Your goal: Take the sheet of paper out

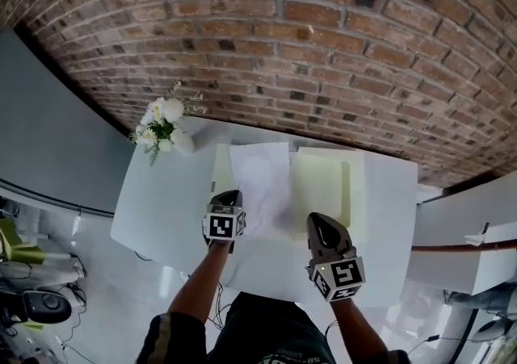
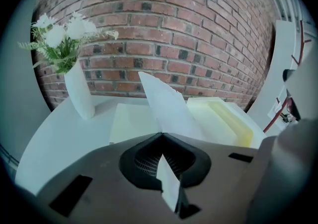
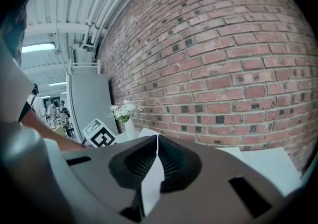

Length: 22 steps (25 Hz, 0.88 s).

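Observation:
A white sheet of paper [image 1: 260,177] [image 2: 166,104] rises tilted from an open pale yellow folder [image 1: 323,185] [image 2: 226,118] on the white table [image 1: 153,201]. My left gripper [image 1: 229,195] [image 2: 161,134] is shut on the sheet's near edge, and the sheet stands up past its tips. The right gripper [image 1: 317,218] [image 3: 157,136] sits to the right over the folder's near edge, jaws together, with nothing showing beyond its tips. The right gripper view looks mostly at the brick wall, with the left gripper's marker cube [image 3: 102,137] at its left.
A white vase of white flowers [image 1: 166,130] [image 2: 75,86] stands at the table's far left corner. A brick wall [image 1: 323,48] runs right behind the table. Grey panels lie to the left, white furniture [image 1: 464,229] to the right.

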Tool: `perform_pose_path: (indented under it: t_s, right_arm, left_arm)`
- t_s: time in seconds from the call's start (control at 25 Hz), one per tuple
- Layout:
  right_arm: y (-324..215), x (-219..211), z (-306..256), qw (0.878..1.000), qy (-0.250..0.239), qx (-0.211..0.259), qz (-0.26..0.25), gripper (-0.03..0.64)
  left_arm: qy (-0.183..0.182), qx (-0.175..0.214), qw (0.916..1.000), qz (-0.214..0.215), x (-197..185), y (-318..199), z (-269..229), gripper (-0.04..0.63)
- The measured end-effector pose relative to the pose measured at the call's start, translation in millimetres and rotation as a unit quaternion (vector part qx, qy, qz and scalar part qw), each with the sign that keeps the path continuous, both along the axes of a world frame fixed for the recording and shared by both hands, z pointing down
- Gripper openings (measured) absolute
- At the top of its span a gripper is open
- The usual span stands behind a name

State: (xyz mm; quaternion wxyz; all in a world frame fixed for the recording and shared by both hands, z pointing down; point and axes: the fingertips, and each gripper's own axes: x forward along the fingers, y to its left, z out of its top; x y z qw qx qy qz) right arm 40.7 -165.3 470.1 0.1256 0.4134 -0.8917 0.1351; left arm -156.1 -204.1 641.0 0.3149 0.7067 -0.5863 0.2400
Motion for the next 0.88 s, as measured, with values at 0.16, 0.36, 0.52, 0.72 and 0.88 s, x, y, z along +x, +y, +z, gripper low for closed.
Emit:
perform_pose_path:
  t_s: [0.16,0.36,0.52,0.72,0.88]
  right_arm:
    - [3.4,-0.5,-13.1,1.0,-0.002,0.018,-0.004,0.069]
    - [9.9,2.8,-28.4,0.999,-0.005,0.034,-0.007,0.069]
    - [13.7,9.3,-41.1,0.999,-0.009,0.049,-0.007,0.07]
    - [18.4,13.7,-62.8,0.997,-0.019,0.069,-0.006,0.069]
    - [20.7,15.5,-78.5,0.996,-0.025,0.085,-0.007,0.069]
  left_arm:
    - [-0.021,0.028,0.9994,0.005,-4.9,3.4,-25.2,0.011]
    - [-0.039,0.06,0.9974,0.012,-3.6,8.9,-56.3,0.011]
    - [-0.037,0.087,0.9954,0.012,0.0,11.8,-83.2,0.011]
    - [-0.039,0.118,0.9922,0.012,2.1,16.9,-120.0,0.011]
    - [-0.042,0.145,0.9884,0.014,5.2,20.8,-150.1,0.011]
